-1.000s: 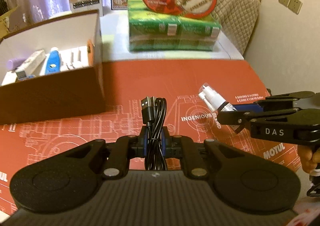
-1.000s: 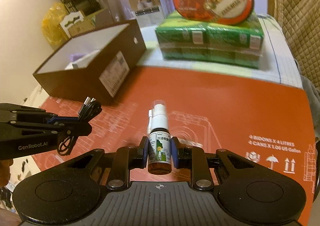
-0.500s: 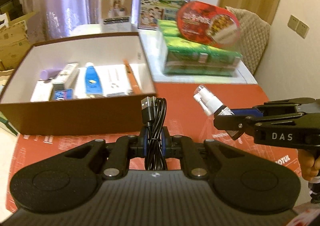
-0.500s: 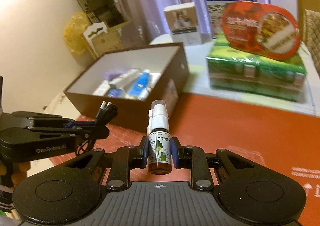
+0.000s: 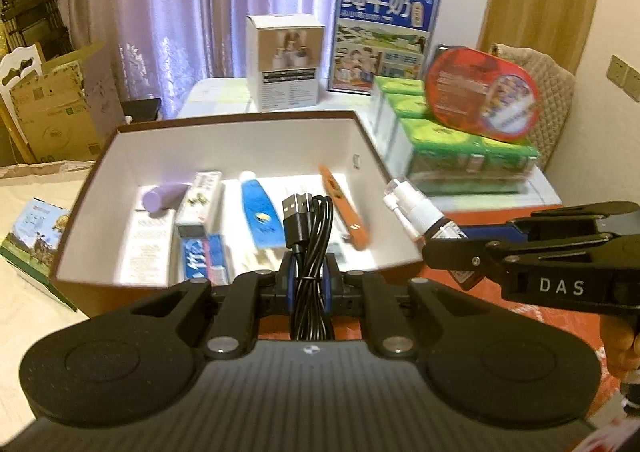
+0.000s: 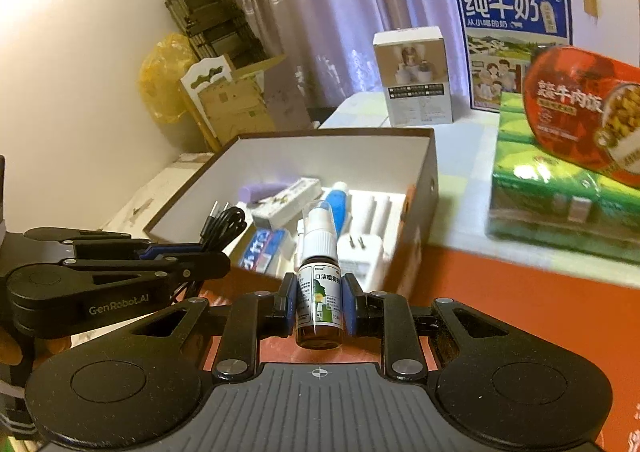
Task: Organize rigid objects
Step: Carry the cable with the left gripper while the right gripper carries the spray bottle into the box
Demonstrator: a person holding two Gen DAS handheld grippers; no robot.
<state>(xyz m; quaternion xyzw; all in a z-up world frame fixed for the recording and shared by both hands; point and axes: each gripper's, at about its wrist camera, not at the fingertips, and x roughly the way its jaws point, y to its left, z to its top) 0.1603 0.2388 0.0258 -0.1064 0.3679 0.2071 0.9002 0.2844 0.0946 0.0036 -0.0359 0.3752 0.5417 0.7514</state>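
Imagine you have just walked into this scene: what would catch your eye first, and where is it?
Closest to view are the two loads: the left hand-held gripper clamps a coiled black USB cable, and the right hand-held gripper clamps a small brown spray bottle. Just beyond them sits an open brown box holding tubes and cartons. To its right, a red oval food tub tops green packs.

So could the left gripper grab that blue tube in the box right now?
Probably not: the left gripper is already shut on a black cable. The box is open above the blue tube.
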